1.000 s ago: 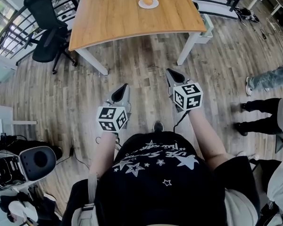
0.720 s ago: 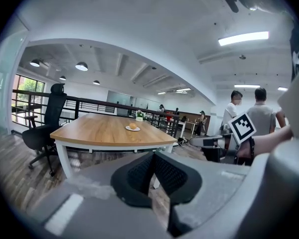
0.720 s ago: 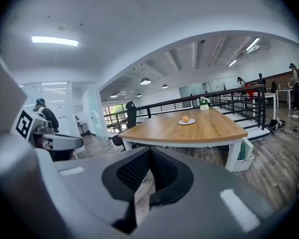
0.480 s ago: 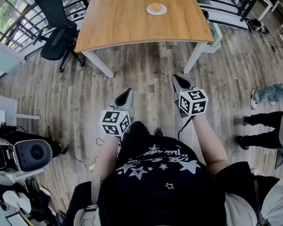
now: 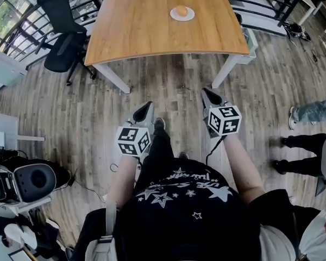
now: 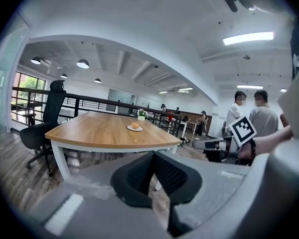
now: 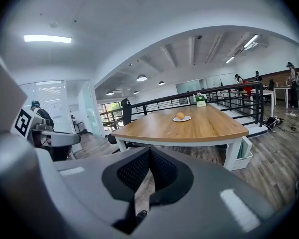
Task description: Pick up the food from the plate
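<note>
i hold both grippers low over the wood floor [image 5: 174,86], in the middle of the head view, well short of the table [image 5: 146,31] that fills the upper centre. the left gripper [image 5: 147,105] sits left of centre and the right gripper [image 5: 206,91] right of centre, both pointing up the frame toward the table. in the left gripper view its black pads are pressed together at the tips with nothing between them. the right gripper view shows the same: jaws pressed together, nothing pinched.

the food [image 5: 181,10], a small round orange-brown piece, lies on a white plate [image 5: 174,17] near the far end of the table, at the top centre of the head view. it is well apart from both grippers. in each gripper view it shows small on the tabletop, above the jaws.

a black chair [image 5: 57,34] stands at the table's left side, upper left. other people's legs [image 5: 309,105] show at the right edge.
</note>
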### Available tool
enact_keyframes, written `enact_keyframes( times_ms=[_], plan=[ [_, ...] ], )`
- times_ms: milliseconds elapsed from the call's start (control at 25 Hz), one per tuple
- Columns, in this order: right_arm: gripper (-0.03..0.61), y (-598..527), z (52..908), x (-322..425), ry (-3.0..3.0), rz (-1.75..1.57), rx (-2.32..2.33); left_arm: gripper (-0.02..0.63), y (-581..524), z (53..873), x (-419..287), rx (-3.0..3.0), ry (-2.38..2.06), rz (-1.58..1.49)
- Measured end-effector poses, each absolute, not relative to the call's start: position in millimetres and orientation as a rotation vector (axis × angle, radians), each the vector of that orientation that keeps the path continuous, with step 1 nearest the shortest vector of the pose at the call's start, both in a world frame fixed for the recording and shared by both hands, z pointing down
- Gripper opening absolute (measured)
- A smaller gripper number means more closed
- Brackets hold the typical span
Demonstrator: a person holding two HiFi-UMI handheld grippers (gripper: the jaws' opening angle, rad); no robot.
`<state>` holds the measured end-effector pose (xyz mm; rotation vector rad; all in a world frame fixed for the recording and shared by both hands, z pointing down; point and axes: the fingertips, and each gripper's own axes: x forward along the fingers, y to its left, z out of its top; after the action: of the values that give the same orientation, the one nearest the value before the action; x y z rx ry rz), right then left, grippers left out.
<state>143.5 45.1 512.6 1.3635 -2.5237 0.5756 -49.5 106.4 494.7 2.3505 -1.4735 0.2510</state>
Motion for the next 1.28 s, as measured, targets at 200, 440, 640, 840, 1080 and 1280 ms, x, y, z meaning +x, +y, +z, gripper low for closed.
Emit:
enact_keyframes(
  times_ms=[200,440,640,840,1080,1280],
  plan=[
    [0.002,13.4,518.9,139.5,-2.495,0.581,1.393,0.002,68.4,498.4,-59.3,2.362,-1.458,0.243],
    [0.002,-41.7,520.1,122.9,-2.466,0.579,1.421,0.002,10.0,503.4,-79.4,2.366,-1.423,0.258],
    [0.002,-89.4,518.2,112.3,-2.432,0.584,1.476,0.002,-40.1,505.5,-91.3,2.380,-1.375,0.270],
    [0.002,-121.9,515.0,98.6,-2.401,0.591,1.510,0.002,-76.9,505.1,-102.6,2.394,-1.320,0.275],
    [0.002,-159.9,511.6,85.0,-2.366,0.590,1.544,0.002,-121.1,506.6,-122.8,2.393,-1.300,0.265],
    [0.002,-188.7,506.4,79.7,-2.337,0.595,1.592,0.002,-150.9,510.1,-136.1,2.391,-1.273,0.269]
  ],
)
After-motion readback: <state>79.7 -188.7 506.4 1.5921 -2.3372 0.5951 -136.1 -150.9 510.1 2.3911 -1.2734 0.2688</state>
